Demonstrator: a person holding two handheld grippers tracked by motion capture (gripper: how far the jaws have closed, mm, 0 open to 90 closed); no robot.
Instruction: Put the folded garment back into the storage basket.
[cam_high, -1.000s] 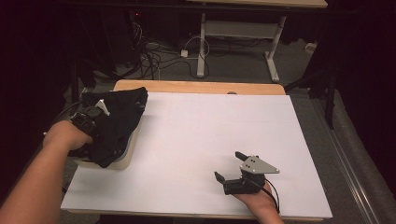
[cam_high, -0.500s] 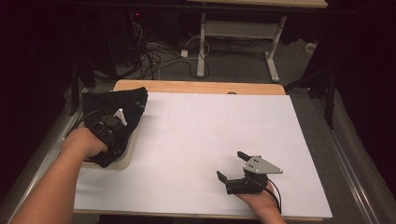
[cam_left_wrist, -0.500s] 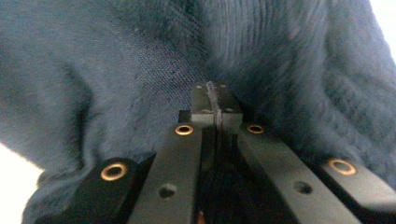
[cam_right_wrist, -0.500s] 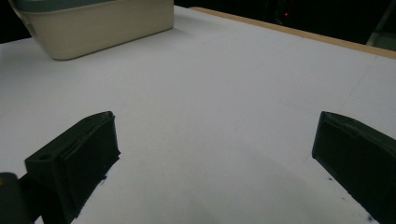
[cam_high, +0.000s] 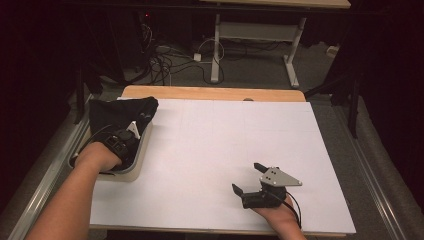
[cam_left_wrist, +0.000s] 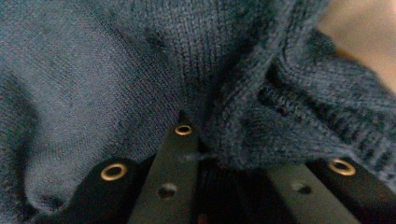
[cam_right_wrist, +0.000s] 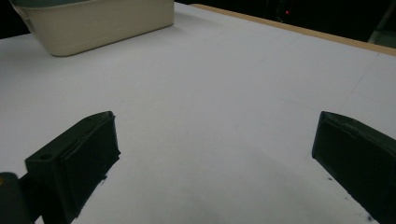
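L tool (cam_high: 131, 131) is clamped tight on a fold of the dark knit garment (cam_high: 117, 112); the left gripper view has its jaws together w/ blue-grey knit (cam_left_wrist: 140, 70) bunched over the tips and a ribbed hem beside them. The garment sits in and over a cream bin (cam_high: 135, 167) at the worktop's (cam_high: 225, 145) left edge, near the far-left corner, one flap hanging over the bin's far rim onto the white surface.

R tool (cam_high: 249, 178) rests near the near edge, right of centre, jaws wide apart, nothing between them; the right gripper view looks across bare white worktop to the bin (cam_right_wrist: 98, 23) well apart.

Progress, as I judge it: grip on the garment made, but the cloth is not out of the bin yet. Left to do: lift it clear and lay it on the open worktop; R tool hasn't joined in.
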